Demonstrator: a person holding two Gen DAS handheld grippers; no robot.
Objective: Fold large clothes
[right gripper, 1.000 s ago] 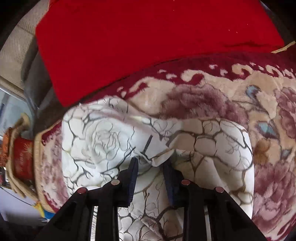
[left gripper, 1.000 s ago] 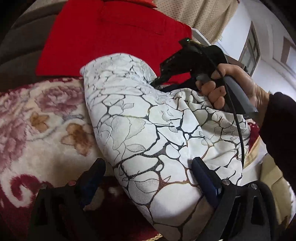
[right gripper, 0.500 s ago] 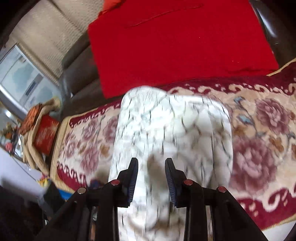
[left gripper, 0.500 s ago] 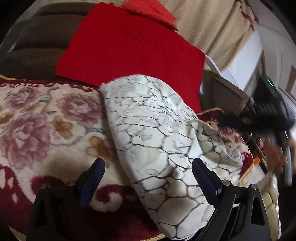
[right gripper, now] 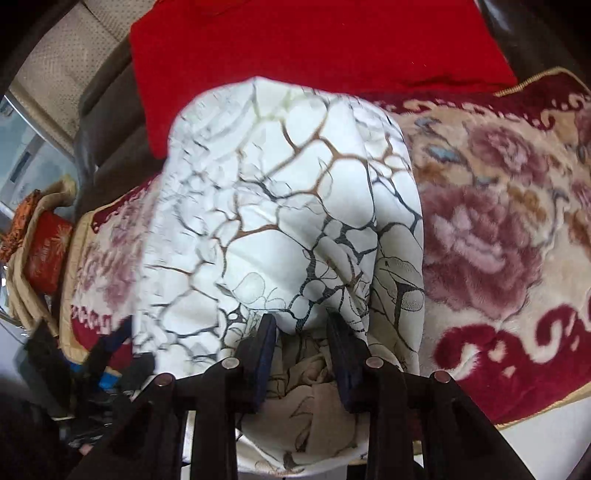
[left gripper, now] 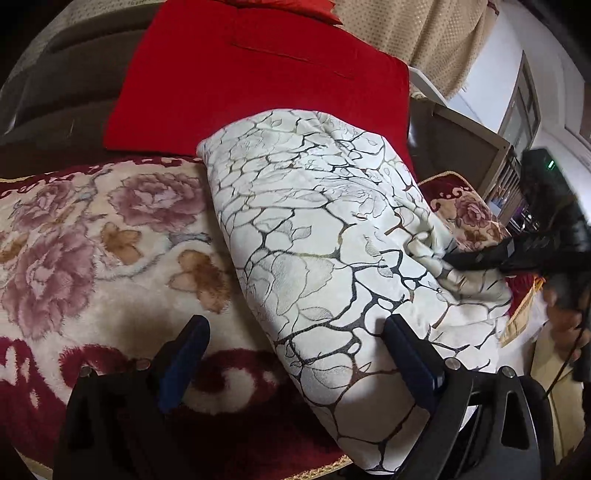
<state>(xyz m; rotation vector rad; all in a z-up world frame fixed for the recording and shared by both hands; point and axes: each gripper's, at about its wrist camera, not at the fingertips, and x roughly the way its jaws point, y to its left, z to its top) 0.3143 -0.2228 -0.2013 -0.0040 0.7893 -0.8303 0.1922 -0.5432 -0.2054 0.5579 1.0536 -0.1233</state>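
Our left claw (left gripper: 291, 354) hangs wide over the floral blanket (left gripper: 85, 236), the near edge of the white crackle-print garment (left gripper: 325, 236) between its jaws, unpinched; our right claw (right gripper: 301, 332) grips a gathered fold of the garment

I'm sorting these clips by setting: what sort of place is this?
Probably a home living room. A floral plush blanket covers what looks like a dark sofa, with a red cushion behind it, a beige curtain, and a window at the right.
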